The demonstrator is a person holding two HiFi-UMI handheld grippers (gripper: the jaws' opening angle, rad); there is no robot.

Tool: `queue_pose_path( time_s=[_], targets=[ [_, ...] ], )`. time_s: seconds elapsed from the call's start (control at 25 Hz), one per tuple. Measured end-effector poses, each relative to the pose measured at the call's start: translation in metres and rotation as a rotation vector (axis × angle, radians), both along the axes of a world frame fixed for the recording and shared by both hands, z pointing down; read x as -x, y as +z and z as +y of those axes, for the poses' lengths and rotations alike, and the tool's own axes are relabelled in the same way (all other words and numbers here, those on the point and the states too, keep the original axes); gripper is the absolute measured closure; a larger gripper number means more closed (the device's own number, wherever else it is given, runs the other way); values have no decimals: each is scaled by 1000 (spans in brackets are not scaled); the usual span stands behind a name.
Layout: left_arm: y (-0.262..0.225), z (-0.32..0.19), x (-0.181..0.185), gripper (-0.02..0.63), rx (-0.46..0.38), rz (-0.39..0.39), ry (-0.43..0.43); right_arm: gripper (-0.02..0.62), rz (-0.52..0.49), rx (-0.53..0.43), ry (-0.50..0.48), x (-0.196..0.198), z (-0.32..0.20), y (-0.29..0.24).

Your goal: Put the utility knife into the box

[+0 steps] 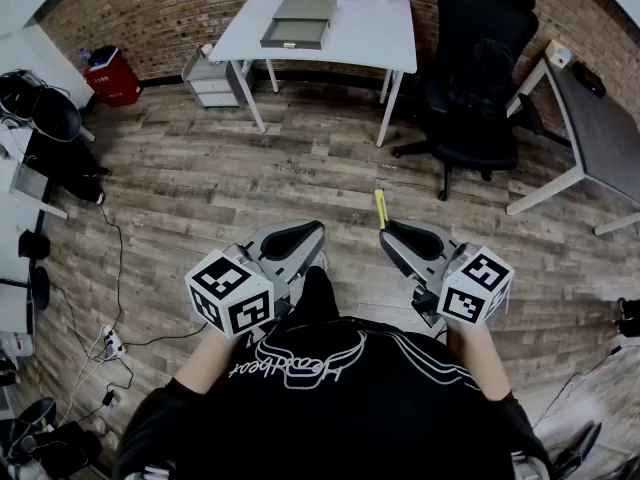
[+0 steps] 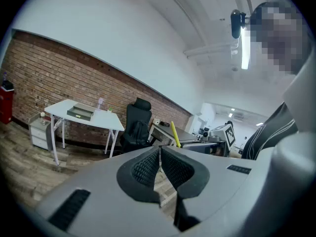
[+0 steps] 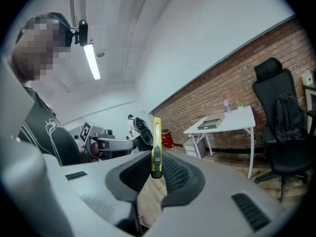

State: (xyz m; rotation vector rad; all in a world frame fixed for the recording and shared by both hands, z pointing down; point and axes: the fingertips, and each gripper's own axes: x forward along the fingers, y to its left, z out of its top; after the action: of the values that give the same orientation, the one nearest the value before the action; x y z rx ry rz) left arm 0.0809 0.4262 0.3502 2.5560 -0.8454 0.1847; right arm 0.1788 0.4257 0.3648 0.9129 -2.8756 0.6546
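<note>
A yellow utility knife (image 3: 156, 144) stands upright between the jaws of my right gripper (image 3: 157, 168), which is shut on its lower end. From above, the knife (image 1: 380, 208) sticks out forward past my right gripper (image 1: 392, 234). My left gripper (image 1: 308, 236) is held beside it at the same height; its (image 2: 159, 163) pads meet with nothing between them. The grey box (image 1: 298, 23) lies on the white table (image 1: 370, 38) far ahead, across the wooden floor. That box (image 2: 80, 112) sits small at the left in the left gripper view, and the box (image 3: 211, 123) shows right of centre in the right gripper view.
A black office chair (image 1: 478, 78) stands to the right of the white table. A grey desk (image 1: 600, 128) is at the far right. A drawer unit (image 1: 212, 80) and a red bin (image 1: 112, 76) sit by the brick wall. Cables and a power strip (image 1: 112, 343) lie at the left.
</note>
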Motion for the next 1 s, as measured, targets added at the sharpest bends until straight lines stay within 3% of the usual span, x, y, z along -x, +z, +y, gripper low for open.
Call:
queue_pose_path(
  time_s=[0.36, 0.76, 1.0],
  targets=[
    [-17, -4, 6, 569, -63, -27, -24, 529, -28, -69, -27, 5, -9, -22],
    [4, -49, 15, 569, -17, -18, -21, 529, 11, -32, 16, 10, -58, -1],
    [22, -107, 30, 569, 19, -4, -17, 529, 28, -5, 22, 23, -109, 12]
  ],
)
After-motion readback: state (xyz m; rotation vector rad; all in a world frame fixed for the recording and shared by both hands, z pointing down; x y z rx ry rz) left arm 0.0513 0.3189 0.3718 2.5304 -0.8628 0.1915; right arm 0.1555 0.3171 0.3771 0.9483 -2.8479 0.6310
